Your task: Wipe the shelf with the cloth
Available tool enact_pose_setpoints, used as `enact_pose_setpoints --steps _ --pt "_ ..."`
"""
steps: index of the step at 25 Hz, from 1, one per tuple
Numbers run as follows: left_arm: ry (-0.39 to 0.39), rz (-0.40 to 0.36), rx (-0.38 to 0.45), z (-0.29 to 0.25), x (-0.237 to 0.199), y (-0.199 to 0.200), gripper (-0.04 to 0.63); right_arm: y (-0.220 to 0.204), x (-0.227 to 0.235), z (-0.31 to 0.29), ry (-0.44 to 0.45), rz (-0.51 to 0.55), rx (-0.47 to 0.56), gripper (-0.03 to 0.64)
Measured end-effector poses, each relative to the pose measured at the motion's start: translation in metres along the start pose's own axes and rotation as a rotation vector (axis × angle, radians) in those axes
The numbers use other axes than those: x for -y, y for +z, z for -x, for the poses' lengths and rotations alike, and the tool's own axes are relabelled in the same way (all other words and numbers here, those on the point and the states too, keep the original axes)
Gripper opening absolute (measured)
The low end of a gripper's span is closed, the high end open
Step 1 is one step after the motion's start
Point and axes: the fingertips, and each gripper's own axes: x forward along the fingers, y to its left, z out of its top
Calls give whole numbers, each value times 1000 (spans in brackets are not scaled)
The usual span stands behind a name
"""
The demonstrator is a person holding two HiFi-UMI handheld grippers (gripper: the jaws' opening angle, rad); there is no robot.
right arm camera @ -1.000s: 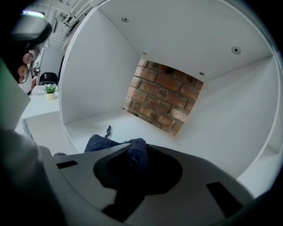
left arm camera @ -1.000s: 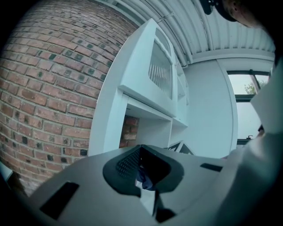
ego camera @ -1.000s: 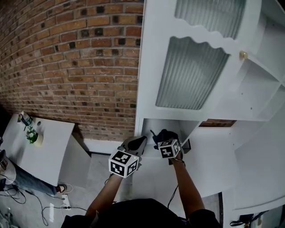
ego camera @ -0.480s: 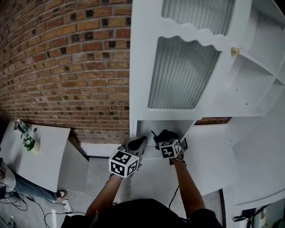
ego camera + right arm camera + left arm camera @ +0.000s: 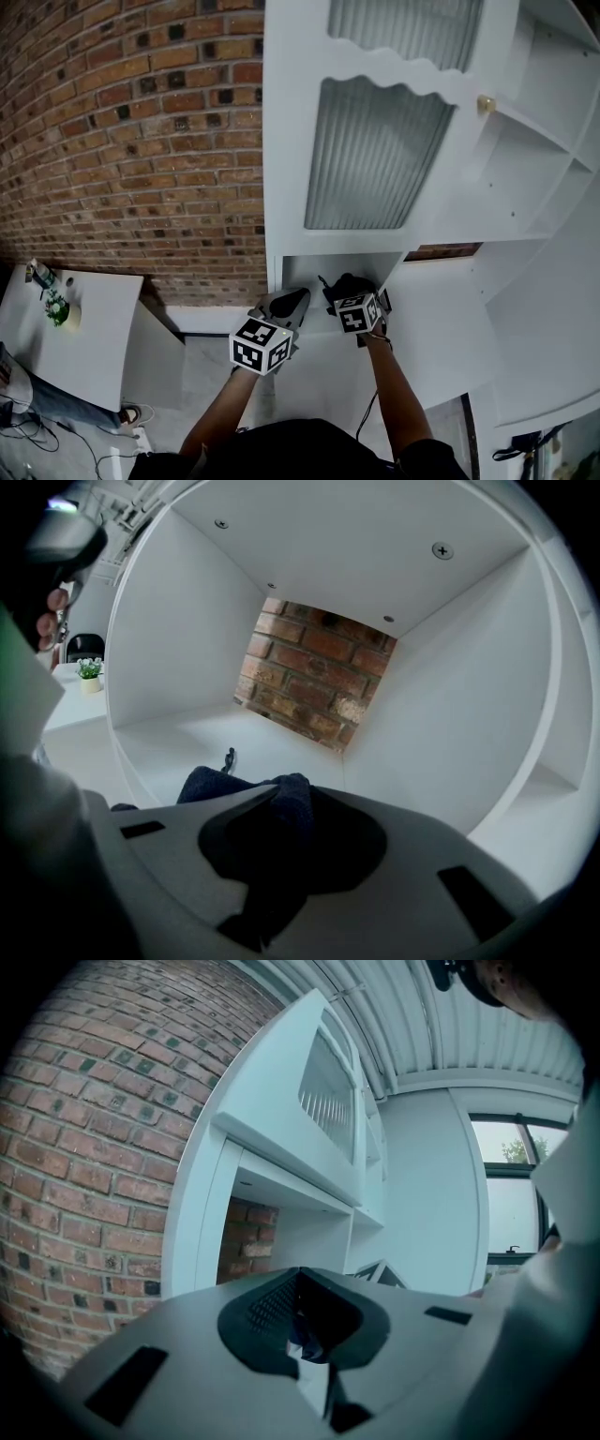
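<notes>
The shelf is an open white compartment (image 5: 323, 266) low in a tall cabinet, with bare brick showing at its back (image 5: 314, 682). My right gripper (image 5: 348, 287) is at the compartment's mouth, shut on a dark blue cloth (image 5: 351, 281). In the right gripper view the cloth (image 5: 284, 799) bunches out between the jaws above the shelf floor (image 5: 183, 742). My left gripper (image 5: 287, 303) hangs just left of it, outside the compartment, jaws together and nothing held. In the left gripper view that gripper (image 5: 307, 1340) points up past the cabinet front (image 5: 281, 1138).
Ribbed glass doors (image 5: 375, 159) close the cabinet above the compartment. A brick wall (image 5: 131, 141) stands at the left. A white table (image 5: 89, 328) with a small potted plant (image 5: 56, 309) is at lower left. A small dark bit (image 5: 228, 758) lies on the shelf floor.
The head view has drifted, so the cabinet sits further left in the picture. Both grippers keep their places, the right one still on the cloth.
</notes>
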Motion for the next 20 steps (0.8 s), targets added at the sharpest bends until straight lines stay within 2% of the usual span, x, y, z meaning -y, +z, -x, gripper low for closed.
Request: enact_pose_setpoints --steps 13,20 --pt "15 9 -1 4 -4 -2 15 3 -3 -4 14 -12 -31 67" --pt "48 19 3 16 -14 -1 15 10 -14 -7 26 4 -30 67"
